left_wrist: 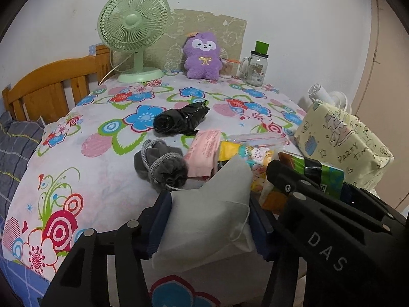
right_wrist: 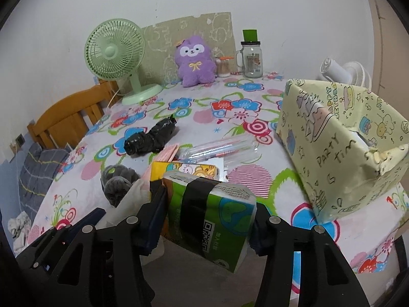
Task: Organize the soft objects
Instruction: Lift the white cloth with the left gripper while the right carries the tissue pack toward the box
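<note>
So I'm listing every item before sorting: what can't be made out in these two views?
- Box inside: hidden by its own wall, both views.
- Pile under the tissue pack: covered, right wrist view.
- Jar label: too small.
- White pouch lower end: behind the left tool.

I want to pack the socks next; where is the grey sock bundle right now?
The grey sock bundle lies on the floral cloth, left of the pink packet and nearer than the black bag roll; in the right wrist view it sits lower left.
</note>
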`<state>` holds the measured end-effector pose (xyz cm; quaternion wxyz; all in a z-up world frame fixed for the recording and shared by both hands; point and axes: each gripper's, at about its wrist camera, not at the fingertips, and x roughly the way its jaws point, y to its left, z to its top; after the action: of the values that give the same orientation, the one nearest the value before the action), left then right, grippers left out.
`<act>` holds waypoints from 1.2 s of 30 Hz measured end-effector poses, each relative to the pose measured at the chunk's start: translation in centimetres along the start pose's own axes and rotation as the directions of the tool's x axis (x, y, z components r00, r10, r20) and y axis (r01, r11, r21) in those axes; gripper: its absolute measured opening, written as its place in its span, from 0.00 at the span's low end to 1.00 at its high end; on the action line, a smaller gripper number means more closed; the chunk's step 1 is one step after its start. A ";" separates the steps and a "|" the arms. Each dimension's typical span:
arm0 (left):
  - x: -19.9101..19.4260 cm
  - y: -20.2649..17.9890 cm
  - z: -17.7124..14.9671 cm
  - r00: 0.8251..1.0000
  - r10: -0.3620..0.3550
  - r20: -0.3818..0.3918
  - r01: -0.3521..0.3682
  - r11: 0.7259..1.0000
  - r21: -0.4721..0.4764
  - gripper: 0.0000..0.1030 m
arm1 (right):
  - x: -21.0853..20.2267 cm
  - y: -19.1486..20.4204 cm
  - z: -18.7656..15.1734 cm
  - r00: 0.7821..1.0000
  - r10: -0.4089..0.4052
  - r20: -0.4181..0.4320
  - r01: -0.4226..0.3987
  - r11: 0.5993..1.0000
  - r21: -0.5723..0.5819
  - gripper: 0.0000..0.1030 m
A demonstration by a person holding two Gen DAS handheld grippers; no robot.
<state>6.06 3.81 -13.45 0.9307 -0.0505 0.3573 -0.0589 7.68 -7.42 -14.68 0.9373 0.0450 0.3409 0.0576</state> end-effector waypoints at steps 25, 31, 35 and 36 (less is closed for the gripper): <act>-0.5 -1.1 0.1 0.999 0.038 0.023 -0.038 0.999 -0.008 0.81 | -1.1 -1.2 0.5 0.999 0.035 0.005 -0.035 0.999 0.011 0.55; 1.0 -0.4 -0.9 0.999 0.036 -0.019 -0.036 0.999 -0.016 0.84 | -0.2 -0.8 -0.3 1.000 0.018 -0.015 -0.018 1.000 0.001 0.55; 1.7 -0.5 -1.1 0.998 0.066 -0.013 -0.065 0.998 0.021 0.85 | 0.6 -0.5 -0.8 0.999 0.005 -0.035 -0.005 1.000 -0.002 0.55; 1.9 -0.5 -1.2 0.997 0.070 -0.015 -0.070 0.997 0.027 0.85 | 0.7 -0.4 -0.9 0.999 0.002 -0.037 -0.002 1.000 -0.004 0.55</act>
<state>6.64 3.00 -15.51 0.9300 -0.0252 0.3653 -0.0314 7.72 -7.72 -15.87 0.9307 0.0425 0.3582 0.0599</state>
